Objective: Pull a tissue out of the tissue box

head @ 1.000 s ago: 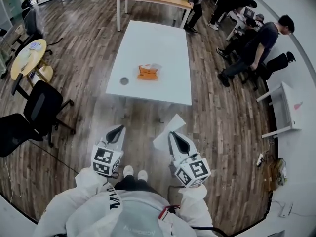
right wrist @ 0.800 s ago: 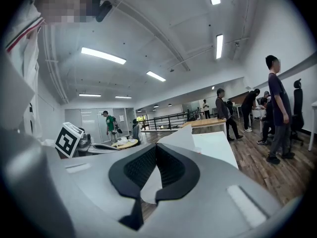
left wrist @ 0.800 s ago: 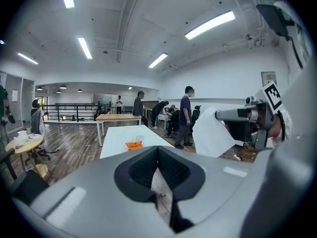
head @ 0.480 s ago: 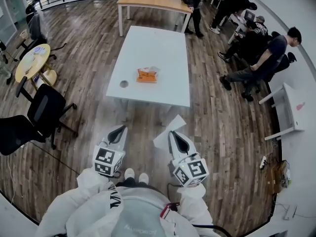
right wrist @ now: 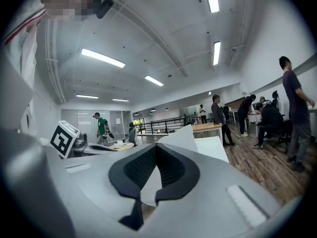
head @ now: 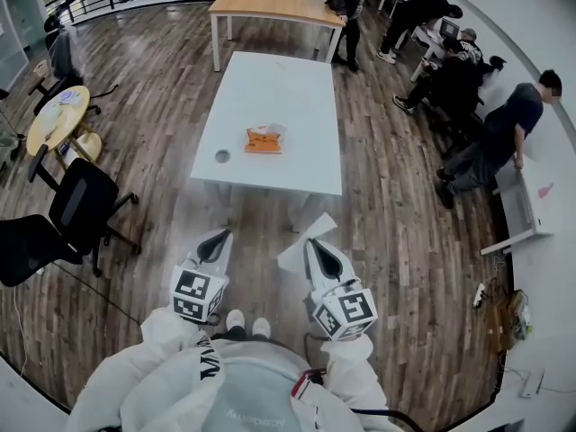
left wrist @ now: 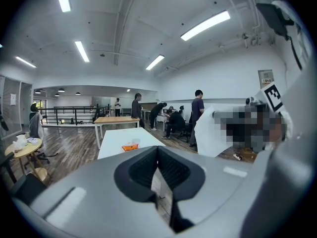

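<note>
- Forearms in white sleeves (head: 162, 331) reach forward side by side from the person's body. Each gripper points toward the white desk (head: 297, 97), tipped slightly below level.
- The left gripper (head: 214, 238) stands short of the desk's near edge, by its left corner. Its jaws are clenched tip to tip with nothing between them.
- The right gripper (head: 314, 244) stands short of the same near edge, toward the desk's right corner. Its jaws are clamped on a white tissue (head: 306, 234), which rises from the tips and leans toward the desk.
- The orange tissue box (head: 264, 139) lies near the middle of the desk, well apart from both grippers.
- A small dark round thing (head: 222, 156) lies on the desk by its left edge.
- Only the head view shows both grippers together, with the wooden floor (head: 396, 241) between them and the desk.
- The left gripper view shows the floor through a slit below the closed jaw tips. It also shows the tissue box as an orange spot on the desk, and the tissue held up off the desk's right side.
- The right gripper view shows the tissue pinched between the jaw pads, with its upper part spread in front of the desk. It also shows the left gripper's marker cube (right wrist: 63, 139).
</note>
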Motion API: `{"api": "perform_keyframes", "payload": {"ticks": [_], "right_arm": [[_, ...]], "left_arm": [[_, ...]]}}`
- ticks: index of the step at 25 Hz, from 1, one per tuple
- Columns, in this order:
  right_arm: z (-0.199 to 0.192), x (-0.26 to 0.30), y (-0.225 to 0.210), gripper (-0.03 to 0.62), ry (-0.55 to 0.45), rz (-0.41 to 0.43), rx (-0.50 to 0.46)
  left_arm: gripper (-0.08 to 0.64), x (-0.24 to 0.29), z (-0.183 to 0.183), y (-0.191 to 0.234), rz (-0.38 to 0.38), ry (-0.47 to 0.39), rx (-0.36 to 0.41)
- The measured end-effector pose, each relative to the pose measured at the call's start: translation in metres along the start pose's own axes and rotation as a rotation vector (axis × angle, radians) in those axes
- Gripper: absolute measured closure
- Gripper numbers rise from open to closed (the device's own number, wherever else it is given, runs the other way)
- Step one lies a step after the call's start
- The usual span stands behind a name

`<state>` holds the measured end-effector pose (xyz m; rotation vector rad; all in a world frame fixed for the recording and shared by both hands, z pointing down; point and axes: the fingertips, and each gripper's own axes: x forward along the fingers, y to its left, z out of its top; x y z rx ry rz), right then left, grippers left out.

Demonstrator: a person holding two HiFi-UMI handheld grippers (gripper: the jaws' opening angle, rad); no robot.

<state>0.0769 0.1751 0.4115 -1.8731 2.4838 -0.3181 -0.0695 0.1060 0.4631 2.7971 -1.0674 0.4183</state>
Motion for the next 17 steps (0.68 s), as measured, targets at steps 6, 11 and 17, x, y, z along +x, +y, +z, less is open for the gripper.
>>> {"api": "perform_keyframes", "payload": {"ticks": [6, 11, 17], "right_arm": [[0.0006, -0.0004, -0.0018, 0.591, 0.002, -0.006, 0.001], [0.0004, 0.0004, -0.0027, 0.591, 0.004, -0.006, 0.001], [0.001, 0.0002, -0.0037, 0.591, 0.008, -0.001, 0.006]], "left_arm": [[0.56, 0.0, -0.0009, -0.0002, 0.0, 0.001, -0.008], [0.56, 0.001, -0.0014, -0.0013, -0.002, 0.002, -0.008], [0.56, 0.0008, -0.0005, -0.0017, 0.0, 0.007, -0.008]]}}
